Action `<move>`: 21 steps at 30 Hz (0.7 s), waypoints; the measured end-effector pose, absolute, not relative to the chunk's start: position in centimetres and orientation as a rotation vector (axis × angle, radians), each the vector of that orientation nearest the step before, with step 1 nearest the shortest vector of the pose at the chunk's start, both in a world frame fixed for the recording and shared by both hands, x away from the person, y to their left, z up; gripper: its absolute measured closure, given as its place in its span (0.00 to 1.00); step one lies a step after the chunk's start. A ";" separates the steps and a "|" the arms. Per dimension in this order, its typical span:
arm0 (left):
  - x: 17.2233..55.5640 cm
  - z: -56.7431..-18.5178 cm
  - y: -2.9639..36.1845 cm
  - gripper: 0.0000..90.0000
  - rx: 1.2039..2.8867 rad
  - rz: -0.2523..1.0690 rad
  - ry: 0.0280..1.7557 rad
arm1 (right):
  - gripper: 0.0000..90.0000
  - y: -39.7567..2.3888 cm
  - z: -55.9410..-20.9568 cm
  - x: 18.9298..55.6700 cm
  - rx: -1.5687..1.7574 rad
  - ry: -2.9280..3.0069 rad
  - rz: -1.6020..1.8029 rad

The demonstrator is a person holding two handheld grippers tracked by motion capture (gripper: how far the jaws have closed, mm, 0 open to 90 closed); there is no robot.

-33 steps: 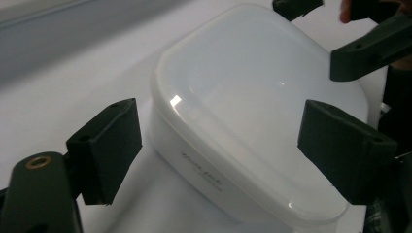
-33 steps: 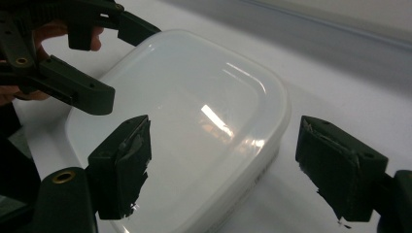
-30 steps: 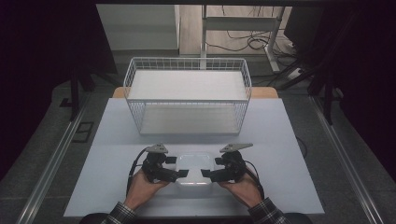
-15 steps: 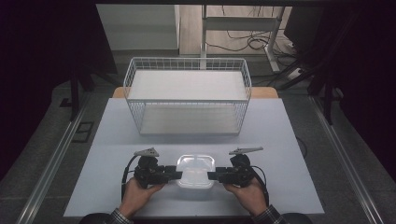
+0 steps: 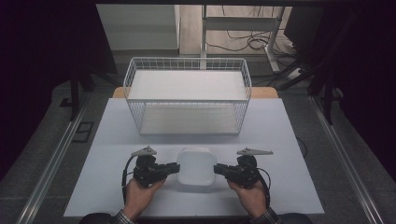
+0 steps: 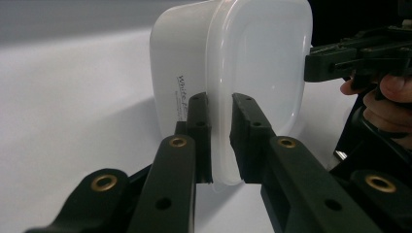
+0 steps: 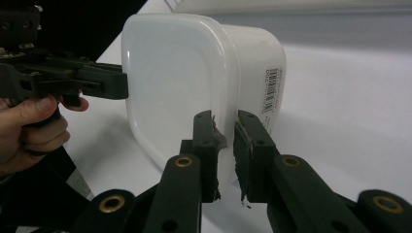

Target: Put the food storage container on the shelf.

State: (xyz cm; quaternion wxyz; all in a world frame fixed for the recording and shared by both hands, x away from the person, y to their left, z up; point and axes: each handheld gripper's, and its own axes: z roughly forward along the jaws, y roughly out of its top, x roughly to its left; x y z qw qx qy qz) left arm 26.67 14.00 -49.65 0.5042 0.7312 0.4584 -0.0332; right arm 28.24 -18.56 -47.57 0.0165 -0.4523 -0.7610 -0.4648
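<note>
Overhead, far — gripper views close.

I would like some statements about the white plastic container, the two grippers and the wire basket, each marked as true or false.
1. The left gripper is clamped on the rim of the white container. True.
2. The right gripper hangs open, away from the container. False: its jaws have just been closing and pinch the rim on the opposite side.
3. The container lies inside the wire basket. False: it is in front of the basket, between the grippers.
4. A barcode label is on the container's side wall. True.
5. The container's lid is off. False: the lid is on.
</note>
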 end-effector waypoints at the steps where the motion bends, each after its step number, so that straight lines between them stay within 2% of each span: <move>1: 26.7 -49.5 14.0 0.88 1.761 -0.075 1.107 | 0.88 -18.6 -47.4 28.3 -1.403 -2.365 -1.458; 11: 28.0 -44.5 14.3 0.88 1.749 0.062 1.059 | 0.88 -18.2 -43.2 30.0 -1.324 -2.424 -1.591; 21: 29.9 -40.8 14.7 0.89 1.735 0.120 1.027 | 0.88 -17.6 -39.4 31.9 -1.281 -2.463 -1.670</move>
